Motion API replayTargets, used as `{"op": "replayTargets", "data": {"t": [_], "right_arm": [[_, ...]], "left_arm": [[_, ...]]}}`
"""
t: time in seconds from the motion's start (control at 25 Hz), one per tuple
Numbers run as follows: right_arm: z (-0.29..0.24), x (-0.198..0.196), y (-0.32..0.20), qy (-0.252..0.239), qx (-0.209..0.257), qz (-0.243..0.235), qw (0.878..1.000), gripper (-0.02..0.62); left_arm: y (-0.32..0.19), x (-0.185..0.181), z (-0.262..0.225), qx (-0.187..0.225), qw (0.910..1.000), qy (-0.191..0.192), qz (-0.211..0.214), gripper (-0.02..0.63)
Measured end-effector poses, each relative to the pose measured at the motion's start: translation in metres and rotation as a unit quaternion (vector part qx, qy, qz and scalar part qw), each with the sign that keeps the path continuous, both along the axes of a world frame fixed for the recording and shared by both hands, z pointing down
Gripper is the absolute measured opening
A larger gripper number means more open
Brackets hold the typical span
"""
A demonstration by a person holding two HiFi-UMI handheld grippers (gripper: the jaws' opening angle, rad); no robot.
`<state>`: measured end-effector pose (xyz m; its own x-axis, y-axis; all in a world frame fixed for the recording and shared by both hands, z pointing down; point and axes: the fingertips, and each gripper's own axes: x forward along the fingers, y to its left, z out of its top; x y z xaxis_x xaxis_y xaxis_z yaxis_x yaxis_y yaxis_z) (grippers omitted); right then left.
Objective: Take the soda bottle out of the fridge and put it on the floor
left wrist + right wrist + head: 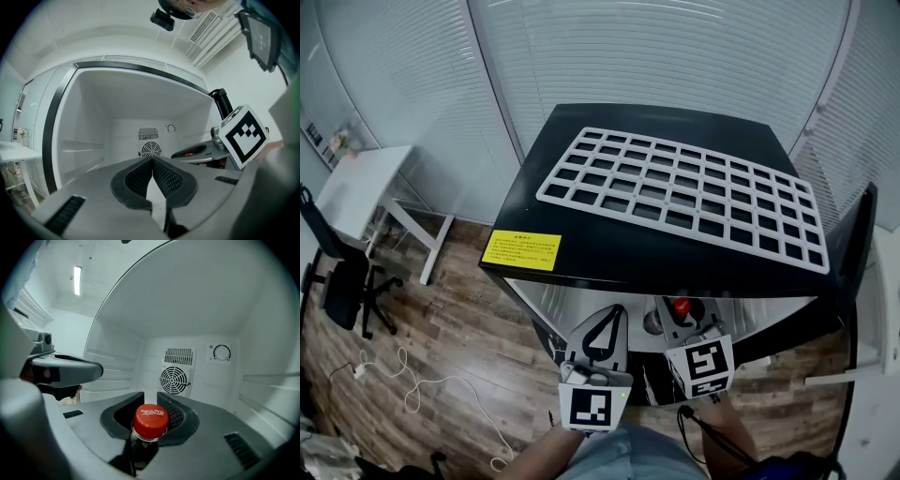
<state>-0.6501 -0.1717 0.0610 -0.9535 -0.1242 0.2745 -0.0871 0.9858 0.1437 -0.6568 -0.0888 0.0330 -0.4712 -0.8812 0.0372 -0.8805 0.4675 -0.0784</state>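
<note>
My right gripper (684, 319) is clamped on the neck of the bottle (682, 307). In the right gripper view the two pads (174, 414) close in just under the red cap (151, 420), and the dark neck runs down between them. The bottle stands upright in the grip. From the head view it sits at the mouth of the fridge (675, 253), just below the front edge of the black top and a little right of the middle. Its lower part is hidden by my own gripper, so I can't tell whether the base touches the fridge bottom or hangs free.

My left gripper (609, 319) holds nothing. In the left gripper view its jaws are together, tips (152, 159) meeting with only the white back wall beyond them. It is level, just left of the right gripper and apart from it, also at the front edge of the opening.

Both gripper views look into the white cavity, with a round fan (174, 379) low on the back wall and a dial (221, 352) up to its right. The side walls show shelf ledges.

A white rack (675, 192) lies flat on the fridge top and covers most of it. A yellow label (521, 250) sits at the top's front left corner. The fridge stands on a wood floor (459, 328), with a white cable (412, 384) lying loose to the left. A black chair (342, 281) stands beside a white desk (366, 183) further left.
</note>
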Motion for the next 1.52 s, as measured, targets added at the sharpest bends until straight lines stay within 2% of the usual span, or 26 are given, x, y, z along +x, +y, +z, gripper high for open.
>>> {"op": "replayTargets", "data": {"t": [0.28, 0.6, 0.88, 1.04, 1.28, 1.52], "right_arm": [[0.007, 0.019, 0.004, -0.015, -0.005, -0.009, 1.0, 0.097], [-0.009, 0.05, 0.017, -0.027, 0.01, -0.019, 0.999, 0.097], [-0.007, 0.081, 0.032, -0.02, 0.004, -0.021, 1.0, 0.095], [-0.016, 0.102, 0.039, -0.041, 0.011, -0.022, 0.999, 0.095], [-0.014, 0.145, 0.055, -0.037, 0.008, -0.023, 0.999, 0.095], [-0.019, 0.205, 0.07, -0.049, 0.017, -0.014, 0.999, 0.095]], "left_arm": [[-0.005, 0.02, 0.014, 0.0, 1.0, -0.009, 0.003, 0.017], [0.006, 0.049, 0.004, 0.004, 1.0, -0.005, 0.002, 0.017], [0.015, 0.076, 0.004, 0.01, 0.9999, -0.006, 0.005, 0.017], [0.022, 0.099, 0.007, 0.008, 1.0, 0.001, 0.005, 0.018], [0.037, 0.139, 0.009, 0.007, 1.0, -0.001, 0.006, 0.017], [0.054, 0.202, -0.004, 0.016, 0.9996, -0.019, 0.012, 0.018]]}}
